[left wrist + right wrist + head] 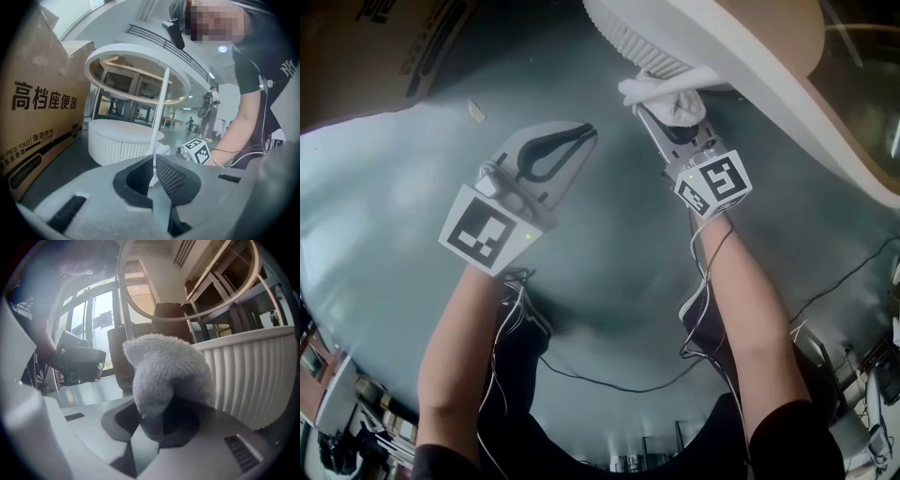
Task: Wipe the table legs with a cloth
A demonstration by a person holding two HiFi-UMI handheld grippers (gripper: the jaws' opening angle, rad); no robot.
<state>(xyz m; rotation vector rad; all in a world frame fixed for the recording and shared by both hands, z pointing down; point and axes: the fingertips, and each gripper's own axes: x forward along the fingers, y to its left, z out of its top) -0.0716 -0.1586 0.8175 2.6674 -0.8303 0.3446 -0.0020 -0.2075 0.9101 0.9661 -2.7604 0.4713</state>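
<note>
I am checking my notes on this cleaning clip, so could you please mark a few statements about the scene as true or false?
1. The right gripper is shut on a white cloth. True.
2. The left gripper is wide open. False: its jaws are together, with nothing between them.
3. A cardboard box stands left of the table in the left gripper view. True.
4. The table base is smooth and black. False: it is white and ribbed.

Open commercial hall: glossy grey floor (384,216), tall windows (89,324), cardboard box (37,108).
</note>
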